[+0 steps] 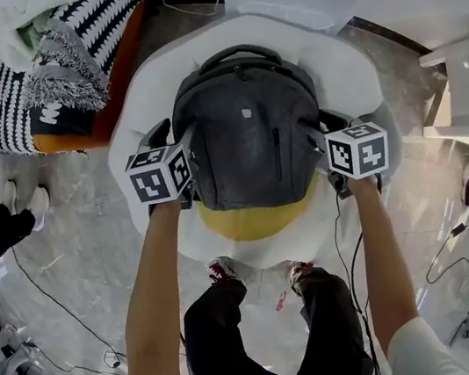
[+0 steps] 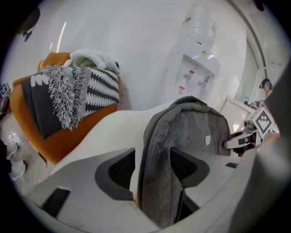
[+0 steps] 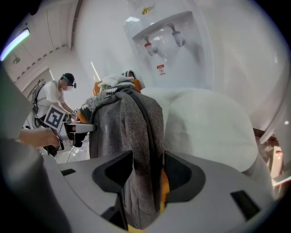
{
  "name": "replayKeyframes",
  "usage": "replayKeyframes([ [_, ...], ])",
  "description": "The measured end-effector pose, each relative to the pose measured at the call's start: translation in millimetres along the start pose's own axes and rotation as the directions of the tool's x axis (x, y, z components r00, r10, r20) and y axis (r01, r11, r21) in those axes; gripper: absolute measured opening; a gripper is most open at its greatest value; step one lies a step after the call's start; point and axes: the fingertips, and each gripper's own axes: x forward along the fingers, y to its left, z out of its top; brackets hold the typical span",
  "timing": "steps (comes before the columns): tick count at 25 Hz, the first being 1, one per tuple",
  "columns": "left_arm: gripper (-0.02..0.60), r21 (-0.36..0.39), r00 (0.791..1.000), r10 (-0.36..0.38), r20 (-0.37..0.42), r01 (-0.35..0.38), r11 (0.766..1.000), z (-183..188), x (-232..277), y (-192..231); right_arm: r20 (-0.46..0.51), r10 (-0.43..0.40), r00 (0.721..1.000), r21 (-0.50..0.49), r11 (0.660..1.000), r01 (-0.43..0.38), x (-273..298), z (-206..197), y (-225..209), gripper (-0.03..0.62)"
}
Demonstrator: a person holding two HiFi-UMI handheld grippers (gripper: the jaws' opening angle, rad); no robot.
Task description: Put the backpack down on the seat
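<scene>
Head view: the dark grey fabric backpack (image 1: 248, 135) stands upright on the white rounded armchair seat (image 1: 138, 81), over its yellow cushion (image 1: 258, 219). Unsupported, it may topple forward.

Left gripper view: the left gripper (image 2: 152, 169) has its jaws wide apart, with the bag's side loose between them.

Right gripper view: the right gripper (image 3: 148, 174) is likewise. If you withdraw carelessly, you could snag the fabric.

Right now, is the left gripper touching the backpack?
Touching. In the left gripper view the backpack lies against one pad of the left gripper; a narrow gap shows at the other pad, so the jaws do not clamp it.
</scene>
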Motion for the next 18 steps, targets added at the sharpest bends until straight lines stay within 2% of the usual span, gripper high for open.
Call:
replayKeyframes([
  [4, 0.259, -0.009, 1.000, -0.005, -0.008, 0.005, 1.000, -7, -10, -4, -0.001, -0.029, 1.000, -0.014, 0.999, 0.029, -13, 3, -4, 0.196],
  [7, 0.260, 0.025, 1.000, -0.008, -0.023, 0.009, 1.000, -7, -19, -7, 0.004, -0.071, 0.997, -0.037, 0.997, 0.071, -24, 7, -6, 0.196],
  [11, 0.259, 0.062, 1.000, -0.007, -0.024, 0.009, 0.998, -1, -34, -8, 0.029, -0.080, 0.996, -0.013, 0.997, 0.080, -39, 16, -3, 0.196],
  [16, 0.258, 0.105, 1.000, -0.006, -0.018, 0.008, 0.994, 3, -60, -11, 0.053, -0.097, 0.994, -0.031, 0.995, 0.099, -66, 21, 4, 0.196],
  [18, 0.239, 0.117, 1.000, -0.012, -0.014, 0.013, 0.993, 4, -72, -17, 0.058, -0.093, 0.994, -0.026, 0.995, 0.094, -78, 21, 7, 0.195],
])
